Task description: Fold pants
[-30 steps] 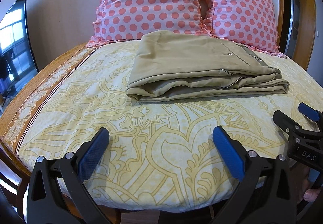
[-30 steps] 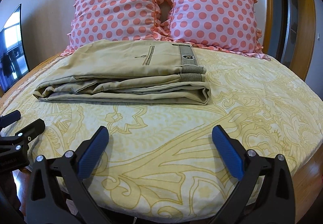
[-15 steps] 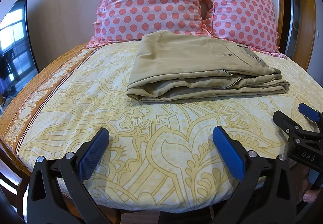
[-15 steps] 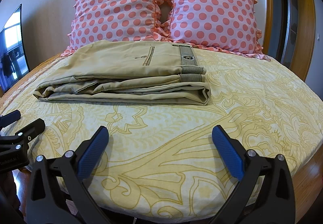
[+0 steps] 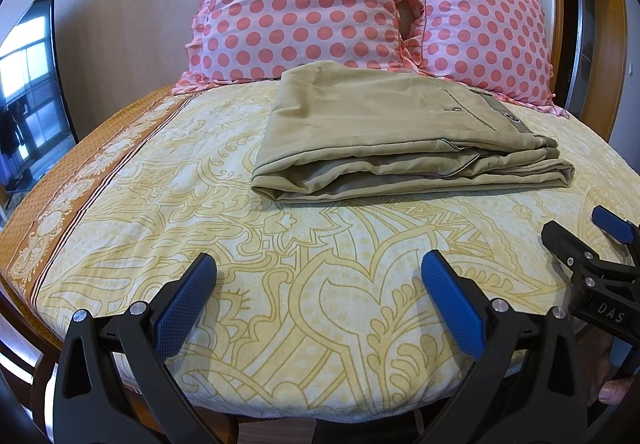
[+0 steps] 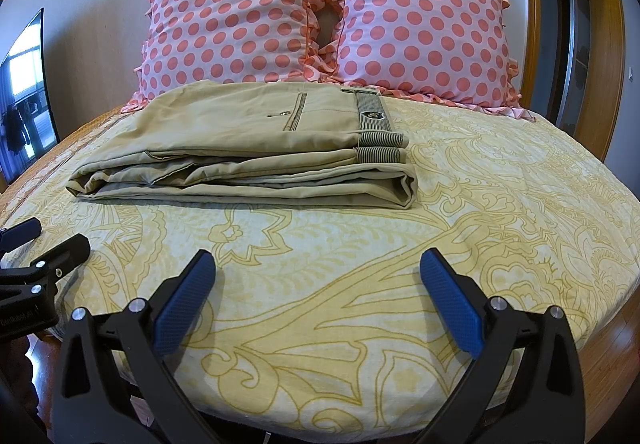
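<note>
Khaki pants [image 5: 400, 136] lie folded in a flat stack on the yellow patterned bed [image 5: 200, 212], waistband to the right, just in front of the pillows. They also show in the right wrist view [image 6: 248, 152]. My left gripper [image 5: 316, 276] is open and empty over the bed's near edge, well short of the pants. My right gripper [image 6: 316, 276] is open and empty, also near the front edge. Each gripper shows at the edge of the other's view: the right one [image 5: 584, 240] and the left one [image 6: 44, 240].
Two pink polka-dot pillows [image 6: 320, 16] stand against the wall behind the pants. A dark screen [image 5: 28, 84] stands at the left. A wooden door frame [image 6: 608, 44] is at the right. The bed's orange border [image 5: 60, 204] runs along the left side.
</note>
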